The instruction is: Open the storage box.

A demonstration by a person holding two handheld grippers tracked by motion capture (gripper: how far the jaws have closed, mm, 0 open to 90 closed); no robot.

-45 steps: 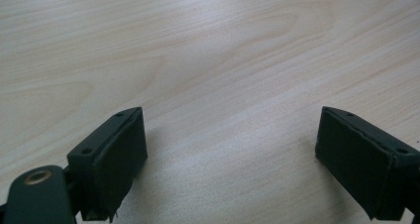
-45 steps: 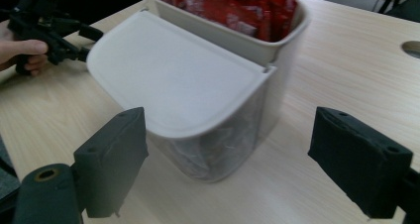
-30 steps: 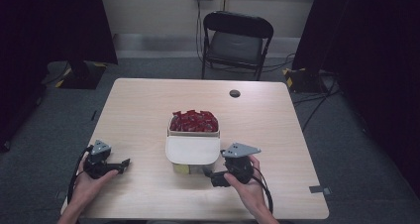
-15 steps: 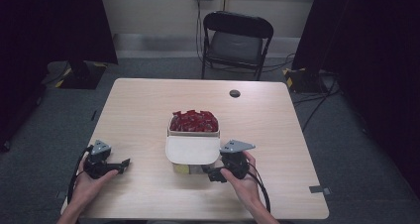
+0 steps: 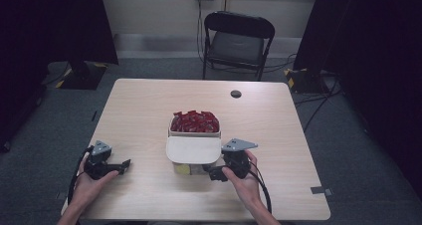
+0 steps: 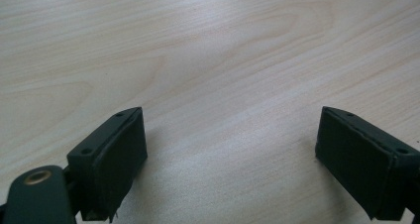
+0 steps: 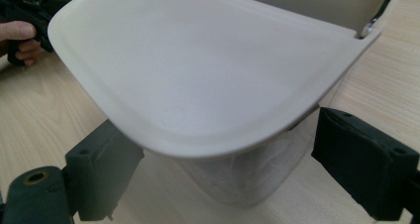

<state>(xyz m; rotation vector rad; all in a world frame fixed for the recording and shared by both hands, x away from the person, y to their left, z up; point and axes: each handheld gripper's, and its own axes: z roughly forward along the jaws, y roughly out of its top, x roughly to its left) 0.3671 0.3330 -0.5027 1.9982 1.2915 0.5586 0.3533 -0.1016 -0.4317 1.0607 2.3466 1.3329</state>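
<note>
Nothing gripped yet: right tongs point(image 7: 223, 184) gape around the lidded cream plastic container point(image 7: 198, 70); left tongs point(image 6: 233, 154) wide over the wooden bench point(image 6: 208, 45).

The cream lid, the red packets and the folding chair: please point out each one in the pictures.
cream lid point(image 7: 198, 70), right gripper view, middle of its flat top.
red packets point(image 5: 194, 121), high view, centre of the heap in the box.
folding chair point(image 5: 235, 47), high view, its seat.

- We count one table point(image 5: 149, 115).
- One cream lidded container point(image 5: 193, 148), its heap of red pieces point(image 5: 194, 121) too many to count.
- Two grippers, left point(image 5: 125, 164) and right point(image 5: 208, 173).
- One folding chair point(image 5: 238, 41), far.
</note>
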